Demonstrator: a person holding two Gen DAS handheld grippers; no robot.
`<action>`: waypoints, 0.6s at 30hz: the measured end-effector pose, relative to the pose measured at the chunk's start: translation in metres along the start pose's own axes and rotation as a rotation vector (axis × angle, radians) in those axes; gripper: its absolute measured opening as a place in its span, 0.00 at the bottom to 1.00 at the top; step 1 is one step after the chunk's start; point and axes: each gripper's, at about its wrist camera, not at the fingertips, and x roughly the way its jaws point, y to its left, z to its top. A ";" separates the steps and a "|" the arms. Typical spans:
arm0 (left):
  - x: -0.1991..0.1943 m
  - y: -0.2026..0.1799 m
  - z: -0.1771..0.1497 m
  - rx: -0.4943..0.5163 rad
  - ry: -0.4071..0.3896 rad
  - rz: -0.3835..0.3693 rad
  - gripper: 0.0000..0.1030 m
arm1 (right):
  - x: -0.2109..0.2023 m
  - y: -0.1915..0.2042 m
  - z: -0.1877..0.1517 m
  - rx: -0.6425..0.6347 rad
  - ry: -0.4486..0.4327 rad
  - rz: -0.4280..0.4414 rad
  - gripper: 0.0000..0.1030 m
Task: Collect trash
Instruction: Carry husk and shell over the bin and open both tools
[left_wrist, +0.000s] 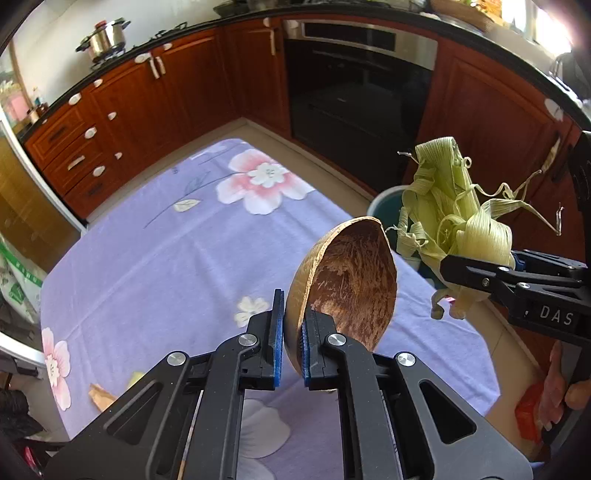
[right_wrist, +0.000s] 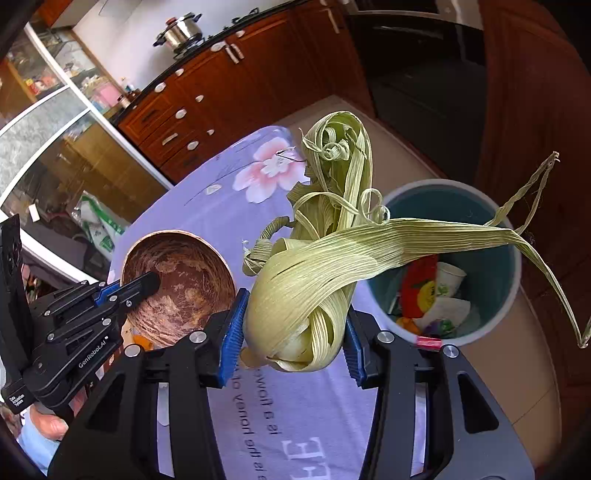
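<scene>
Clamped on only the rim of the coconut shell (left_wrist: 343, 288), the left gripper (left_wrist: 292, 354) could let it twist free, while loose corn husk (right_wrist: 314, 273) pinched in the right gripper (right_wrist: 291, 343) could snag the rim of the bin (right_wrist: 513, 258) at two o'clock.

The left tongs (left_wrist: 291, 343) are matt black plastic with ribbed blue rubber pads and shiny metal screws; between their pads sits a coconut shell (left_wrist: 347, 284), rough and fibrous brown inside, smoother tan outside. The right tongs (right_wrist: 291, 332), of the same plastic and rubber, press on a bundle of corn husks (right_wrist: 317, 266), dry, pale green, papery and finely ribbed. Beneath both tongs the table (left_wrist: 155, 251) wears a soft matt lilac cloth printed with pink flowers. Beyond the right tongs a bin (right_wrist: 495, 221) looks like smooth teal plastic. Farther off, cabinets (left_wrist: 177, 110) are glossy reddish wood, and a pot (left_wrist: 105, 37) is polished metal.
</scene>
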 end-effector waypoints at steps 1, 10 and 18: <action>0.005 -0.012 0.005 0.014 0.007 -0.017 0.08 | -0.004 -0.014 0.001 0.021 -0.007 -0.013 0.43; 0.065 -0.114 0.035 0.145 0.087 -0.106 0.08 | 0.001 -0.126 0.000 0.173 0.034 -0.155 0.43; 0.124 -0.151 0.049 0.190 0.165 -0.110 0.08 | 0.045 -0.166 -0.007 0.233 0.137 -0.190 0.44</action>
